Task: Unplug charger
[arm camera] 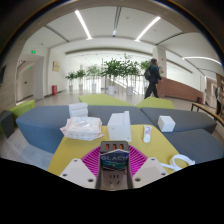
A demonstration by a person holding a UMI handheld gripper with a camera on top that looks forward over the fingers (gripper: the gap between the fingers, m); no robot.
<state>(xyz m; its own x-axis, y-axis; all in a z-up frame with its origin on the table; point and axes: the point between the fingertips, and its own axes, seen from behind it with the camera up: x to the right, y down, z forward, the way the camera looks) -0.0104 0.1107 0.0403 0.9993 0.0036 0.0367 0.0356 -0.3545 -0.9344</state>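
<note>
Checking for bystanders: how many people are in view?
1: a person walks beyond the yellow table, beside the potted plants; others may be hidden. A black labelled object sits between the jaws.

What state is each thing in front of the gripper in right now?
gripper: shut on the black charger.
black charger: clamped between the pink pads.
white box: standing upright on the yellow table.
plastic bag: crumpled, lying flat.
white cable: lying loose.
person: upright, far behind.
</note>
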